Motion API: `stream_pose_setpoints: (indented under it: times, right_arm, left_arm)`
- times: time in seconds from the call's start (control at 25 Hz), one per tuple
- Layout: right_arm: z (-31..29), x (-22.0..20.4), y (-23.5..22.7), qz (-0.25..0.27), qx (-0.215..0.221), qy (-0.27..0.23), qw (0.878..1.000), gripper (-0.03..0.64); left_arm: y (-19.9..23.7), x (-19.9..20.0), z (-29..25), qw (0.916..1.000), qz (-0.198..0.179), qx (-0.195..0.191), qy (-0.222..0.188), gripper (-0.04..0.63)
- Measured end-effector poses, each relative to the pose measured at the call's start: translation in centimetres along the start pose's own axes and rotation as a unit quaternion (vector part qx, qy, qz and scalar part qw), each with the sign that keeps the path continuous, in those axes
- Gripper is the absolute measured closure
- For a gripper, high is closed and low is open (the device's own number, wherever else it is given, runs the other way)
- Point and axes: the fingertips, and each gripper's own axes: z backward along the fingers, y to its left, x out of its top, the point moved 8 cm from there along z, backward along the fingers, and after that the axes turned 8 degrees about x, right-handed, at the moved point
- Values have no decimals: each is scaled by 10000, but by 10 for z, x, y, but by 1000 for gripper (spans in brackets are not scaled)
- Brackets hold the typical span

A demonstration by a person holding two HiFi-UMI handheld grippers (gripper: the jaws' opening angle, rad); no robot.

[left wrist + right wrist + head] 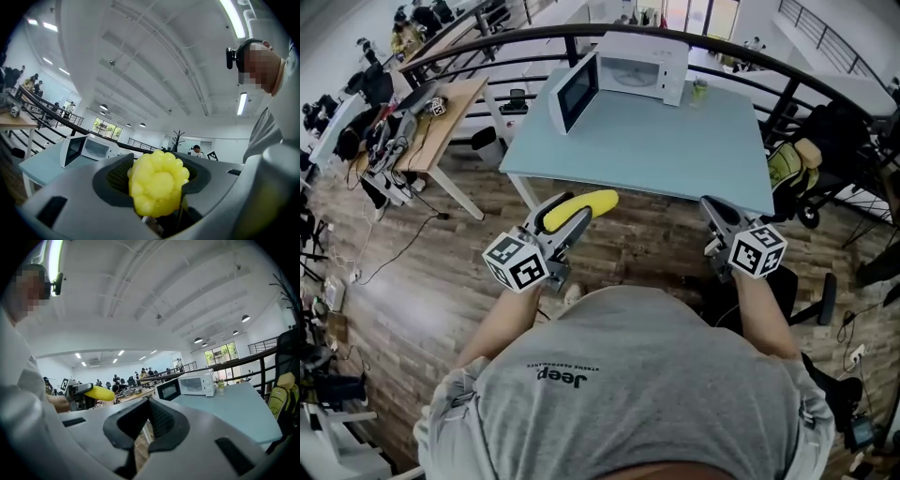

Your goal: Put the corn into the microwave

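A yellow corn cob (578,208) lies lengthwise between the jaws of my left gripper (567,216), which is shut on it; its tip sticks out past the fingertips. In the left gripper view the corn's end (158,187) fills the gap between the pads. The white microwave (642,67) stands at the far side of the light blue table (656,150), its door (574,91) swung open to the left. My right gripper (712,208) hovers at the table's near right edge, its jaws together and holding nothing. The right gripper view shows the microwave (197,383) and the corn (99,393).
A small green bottle (700,89) stands right of the microwave. A wooden desk (441,122) with clutter is at the left, a curved black railing (525,37) runs behind the table, and a chair with a yellow-green bag (792,169) stands at the right.
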Motion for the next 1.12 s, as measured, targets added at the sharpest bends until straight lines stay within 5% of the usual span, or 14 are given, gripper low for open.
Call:
stream_pose_setpoints:
  times: [0.68, 1.12]
  right_arm:
    - [-138, 46, -35, 72, -862, -208, 9960, 598]
    - [-250, 71, -62, 1, -1041, -102, 9945, 598]
  left_arm:
    - [173, 70, -90, 9956, -67, -935, -72, 344]
    - [281, 109, -128, 9938, 23, -1112, -1, 344]
